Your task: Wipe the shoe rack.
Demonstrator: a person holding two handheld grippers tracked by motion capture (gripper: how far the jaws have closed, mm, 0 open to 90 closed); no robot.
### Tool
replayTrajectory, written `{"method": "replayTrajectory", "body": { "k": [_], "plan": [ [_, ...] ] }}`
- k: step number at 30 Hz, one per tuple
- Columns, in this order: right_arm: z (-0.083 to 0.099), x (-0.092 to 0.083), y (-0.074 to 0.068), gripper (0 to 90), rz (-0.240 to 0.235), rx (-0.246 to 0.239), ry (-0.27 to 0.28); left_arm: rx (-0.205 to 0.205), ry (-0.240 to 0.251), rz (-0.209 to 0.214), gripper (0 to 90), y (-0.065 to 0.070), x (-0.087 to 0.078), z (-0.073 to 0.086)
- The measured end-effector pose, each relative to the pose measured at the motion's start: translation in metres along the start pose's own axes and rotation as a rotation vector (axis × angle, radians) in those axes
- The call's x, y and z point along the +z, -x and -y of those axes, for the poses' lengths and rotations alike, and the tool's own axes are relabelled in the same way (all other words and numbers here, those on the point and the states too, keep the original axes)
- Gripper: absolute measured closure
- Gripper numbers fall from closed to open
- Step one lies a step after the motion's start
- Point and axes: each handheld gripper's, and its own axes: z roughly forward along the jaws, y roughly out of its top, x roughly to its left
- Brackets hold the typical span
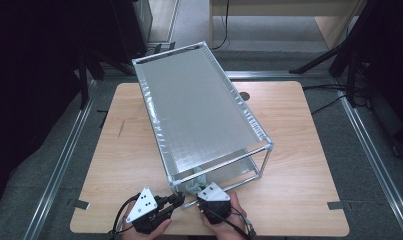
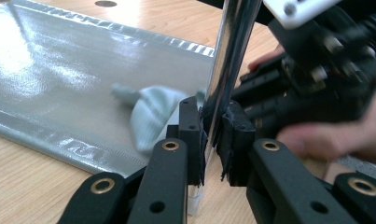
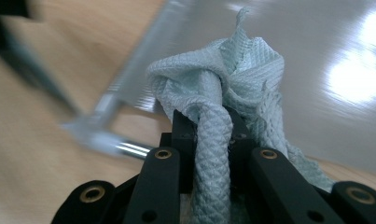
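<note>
A chrome wire rack with silver liner sheets stands diagonally on the wooden table. At its near corner my left gripper is shut on the upright chrome post, pads pressed on both sides of it. My right gripper is just right of it, at the rack's open near end. It is shut on a pale green waffle-weave cloth, which bunches up above the jaws. The cloth lies over the edge of the lower silver shelf.
The rack's bottom chrome rail runs just past the right jaws. A hand with the other gripper sits close behind the post. Bare table lies left and right of the rack. Metal floor rails flank the table.
</note>
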Motion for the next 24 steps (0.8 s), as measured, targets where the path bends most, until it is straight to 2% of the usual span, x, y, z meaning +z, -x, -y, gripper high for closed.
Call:
{"method": "replayTrajectory", "body": {
  "k": [2,4,6,7,8,10,12,13,14,15,16,17,18,19,20,21,22,23,24],
  "plan": [
    [-0.002,0.001,-0.004,78.4,-0.013,-0.014,-0.004,0.002,0.0,0.001,80.8,0.0,0.0,0.0],
    [-0.001,0.0,0.003,78.4,-0.037,0.013,-0.007,0.003,-0.001,0.001,80.8,0.0,0.0,0.0],
    [0.001,-0.005,0.014,78.4,-0.01,0.025,-0.008,-0.001,-0.001,0.001,80.8,0.0,0.0,0.0],
    [0.001,-0.005,0.014,78.4,-0.01,0.025,-0.008,-0.001,-0.001,0.001,80.8,0.0,0.0,0.0],
    [0.005,-0.014,0.031,78.5,0.023,0.059,-0.006,-0.005,-0.001,0.002,80.8,0.0,-0.001,0.0],
    [0.009,-0.023,0.047,78.5,0.058,0.09,-0.009,-0.002,-0.002,-0.005,80.8,0.0,-0.003,0.001],
    [0.014,-0.035,0.065,78.7,0.117,0.126,-0.017,-0.009,0.0,-0.023,80.8,-0.003,-0.006,0.002],
    [0.014,-0.035,0.065,78.7,0.117,0.126,-0.017,-0.009,0.0,-0.023,80.8,-0.003,-0.006,0.002],
    [0.017,-0.045,0.078,78.7,0.159,0.147,-0.025,-0.016,0.002,-0.031,80.8,-0.005,-0.008,0.002],
    [0.019,-0.053,0.085,78.7,0.173,0.171,-0.023,-0.02,0.002,-0.042,80.7,-0.007,-0.009,0.003],
    [0.02,-0.069,0.095,78.7,0.179,0.201,0.001,-0.035,0.006,-0.059,80.7,-0.012,-0.012,0.003],
    [0.02,-0.077,0.098,78.7,0.179,0.207,0.014,-0.035,0.006,-0.059,80.6,-0.012,-0.012,0.003],
    [0.02,-0.077,0.098,78.7,0.179,0.207,0.014,-0.039,0.008,-0.07,80.6,-0.014,-0.013,0.003],
    [0.021,-0.098,0.104,78.7,0.189,0.215,0.058,-0.043,0.009,-0.076,80.6,-0.015,-0.014,0.004],
    [0.022,-0.108,0.107,78.7,0.201,0.214,0.074,-0.046,0.011,-0.09,80.6,-0.017,-0.015,0.004],
    [0.022,-0.108,0.107,78.7,0.201,0.214,0.074,-0.046,0.011,-0.09,80.6,-0.017,-0.015,0.004],
    [0.022,-0.117,0.11,78.7,0.21,0.222,0.086,-0.049,0.012,-0.096,80.6,-0.018,-0.015,0.004],
    [0.024,-0.136,0.119,78.9,0.242,0.244,0.118,-0.048,0.012,-0.1,80.6,-0.019,-0.015,0.004],
    [0.024,-0.141,0.122,79.0,0.252,0.254,0.132,-0.048,0.012,-0.101,80.6,-0.019,-0.015,0.004]
  ]
}}
